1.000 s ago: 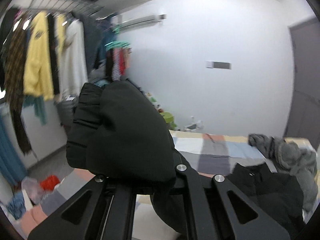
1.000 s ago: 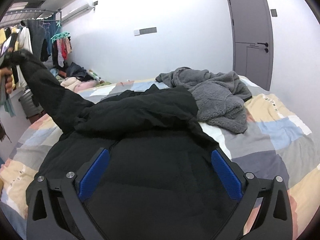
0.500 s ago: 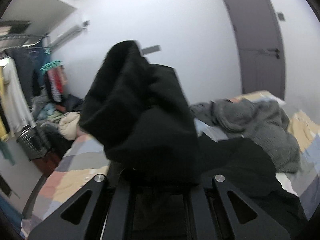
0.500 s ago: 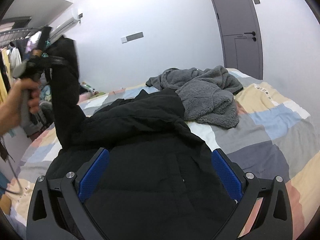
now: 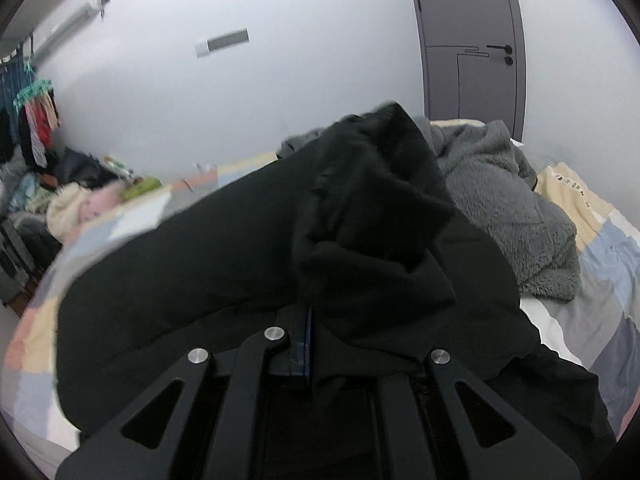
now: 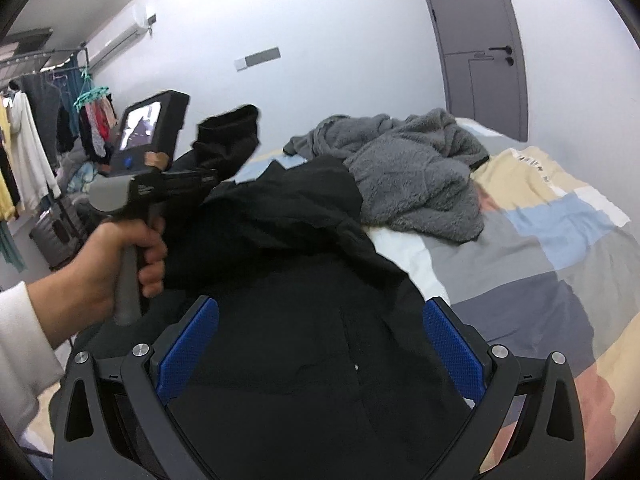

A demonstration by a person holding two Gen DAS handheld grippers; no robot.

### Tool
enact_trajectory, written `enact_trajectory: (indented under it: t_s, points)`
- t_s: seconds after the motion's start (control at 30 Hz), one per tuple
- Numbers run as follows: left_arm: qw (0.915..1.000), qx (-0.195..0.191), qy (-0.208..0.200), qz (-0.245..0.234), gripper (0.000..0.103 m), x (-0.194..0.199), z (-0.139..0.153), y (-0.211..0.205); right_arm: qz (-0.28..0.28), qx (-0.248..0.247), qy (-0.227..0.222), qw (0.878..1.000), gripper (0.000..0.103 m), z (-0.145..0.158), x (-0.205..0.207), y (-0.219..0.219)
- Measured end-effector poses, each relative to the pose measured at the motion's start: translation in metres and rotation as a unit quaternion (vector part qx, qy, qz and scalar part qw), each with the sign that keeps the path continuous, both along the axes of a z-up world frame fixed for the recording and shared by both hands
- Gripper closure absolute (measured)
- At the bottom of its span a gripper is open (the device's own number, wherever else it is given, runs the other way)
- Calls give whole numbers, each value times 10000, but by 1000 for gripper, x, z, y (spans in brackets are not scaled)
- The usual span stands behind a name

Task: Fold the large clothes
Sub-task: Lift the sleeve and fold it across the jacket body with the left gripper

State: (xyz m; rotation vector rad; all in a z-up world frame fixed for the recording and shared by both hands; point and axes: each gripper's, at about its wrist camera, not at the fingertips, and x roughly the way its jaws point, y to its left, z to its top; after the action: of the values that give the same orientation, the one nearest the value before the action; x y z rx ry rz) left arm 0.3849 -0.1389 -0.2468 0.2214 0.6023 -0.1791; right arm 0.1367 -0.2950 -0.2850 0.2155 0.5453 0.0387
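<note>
A large black jacket (image 6: 304, 320) lies spread on the bed (image 6: 560, 248). My left gripper (image 5: 320, 344) is shut on the jacket's black sleeve (image 5: 372, 208), whose cuff stands up above the fingers. In the right wrist view the left gripper (image 6: 216, 176) holds that sleeve (image 6: 228, 136) above the jacket's left side. My right gripper (image 6: 320, 344) is open and empty, its blue pads (image 6: 452, 344) spread over the jacket's lower part.
A grey fleece garment (image 6: 416, 168) lies heaped on the bed behind the jacket. The bed has a patchwork cover. A clothes rack (image 6: 28, 136) and piled items stand at the left. A grey door (image 6: 480, 40) is in the far wall.
My left gripper has swung the sleeve from high at the left down and rightward over the jacket body. My right gripper has stayed open above the jacket.
</note>
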Motion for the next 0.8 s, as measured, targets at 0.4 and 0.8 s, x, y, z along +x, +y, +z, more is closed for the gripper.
enact_trajectory:
  t_s: [0.4,0.8]
  points:
    - [9965,-678,448,-209,44,-15,5,20,45,-69,-2,10000,0,-4,8,5]
    - [9863,-1611,256,255,20,-63,52,122,614,173,-41,9980,0,21,35,30]
